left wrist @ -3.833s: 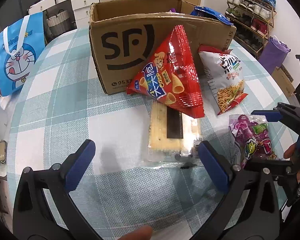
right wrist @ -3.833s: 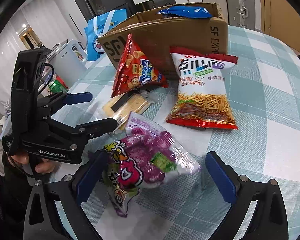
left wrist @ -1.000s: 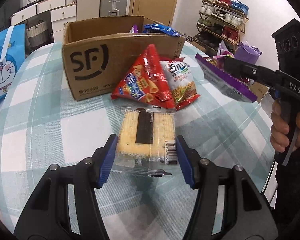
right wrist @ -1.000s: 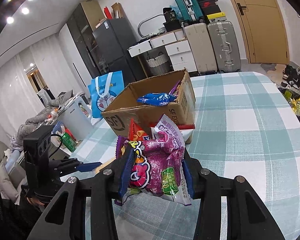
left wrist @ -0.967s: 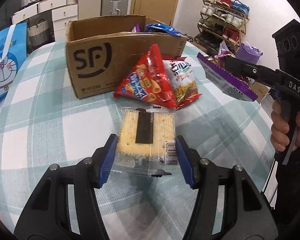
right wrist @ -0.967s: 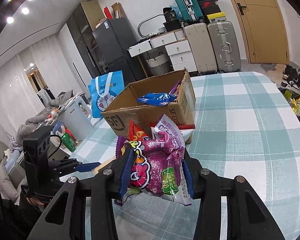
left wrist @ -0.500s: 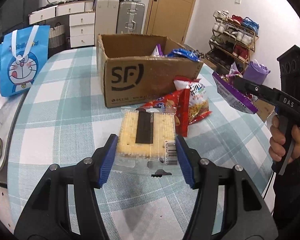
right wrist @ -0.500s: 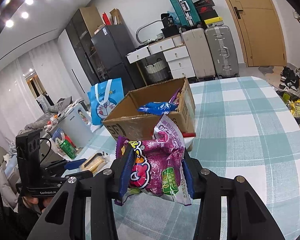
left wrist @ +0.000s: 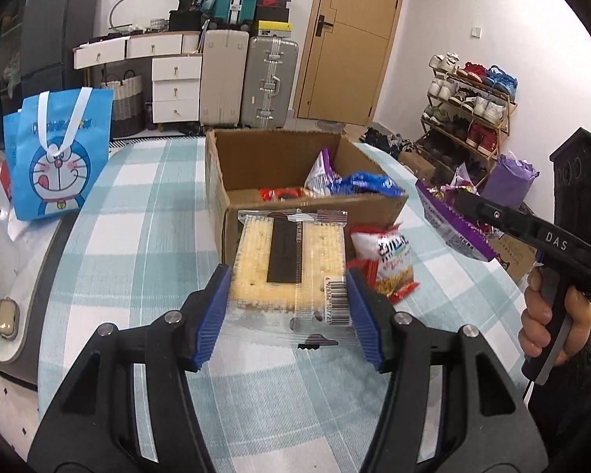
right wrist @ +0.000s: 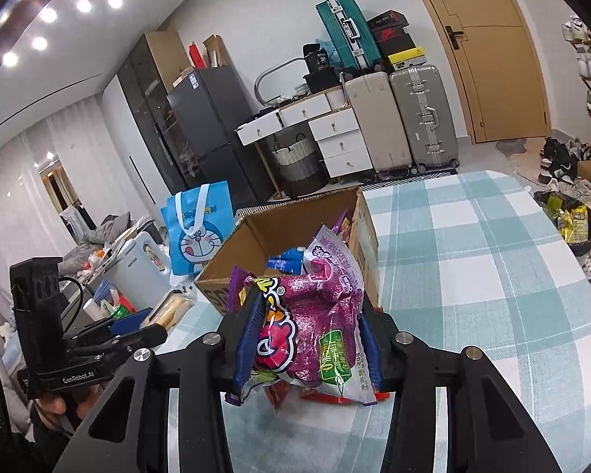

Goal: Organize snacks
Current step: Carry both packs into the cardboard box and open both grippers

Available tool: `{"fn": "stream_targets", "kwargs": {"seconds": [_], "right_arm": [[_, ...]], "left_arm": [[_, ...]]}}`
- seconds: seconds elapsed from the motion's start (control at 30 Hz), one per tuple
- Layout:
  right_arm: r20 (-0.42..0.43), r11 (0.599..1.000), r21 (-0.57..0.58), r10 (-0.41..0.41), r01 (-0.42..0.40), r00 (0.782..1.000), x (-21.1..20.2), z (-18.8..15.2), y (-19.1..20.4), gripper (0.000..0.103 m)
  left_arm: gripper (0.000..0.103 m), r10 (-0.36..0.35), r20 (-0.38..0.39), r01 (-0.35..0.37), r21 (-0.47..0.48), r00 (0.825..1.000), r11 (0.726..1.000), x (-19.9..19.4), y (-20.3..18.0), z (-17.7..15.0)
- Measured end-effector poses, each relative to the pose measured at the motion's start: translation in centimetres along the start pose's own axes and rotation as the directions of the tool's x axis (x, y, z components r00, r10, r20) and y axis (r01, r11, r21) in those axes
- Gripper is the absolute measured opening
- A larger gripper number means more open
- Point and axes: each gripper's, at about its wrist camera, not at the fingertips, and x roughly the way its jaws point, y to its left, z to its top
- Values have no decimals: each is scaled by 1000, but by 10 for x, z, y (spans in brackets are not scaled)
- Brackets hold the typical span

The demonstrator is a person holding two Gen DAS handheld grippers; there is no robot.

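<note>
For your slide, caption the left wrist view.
Left gripper holds clear-wrapped cracker pack before open brown cardboard box.

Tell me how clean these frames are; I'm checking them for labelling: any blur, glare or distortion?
Left wrist: strong fisheye bending, dark corners; cracker pack sharp, glare streaks on its clear wrapper. Right wrist: same bending; ceiling spotlights blown out, sparkle glare on the purple bag, which hides part of the box; no obvious motion blur.
</note>
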Motion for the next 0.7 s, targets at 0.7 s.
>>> {"fn": "stream_targets", "kwargs": {"seconds": [0.7], "right_arm": [[-5, 1000, 4, -24, 24, 1000, 41, 40, 5, 44]], "left_arm": [[55, 50, 24, -50, -13, 998, 999, 51, -4, 62]]}}
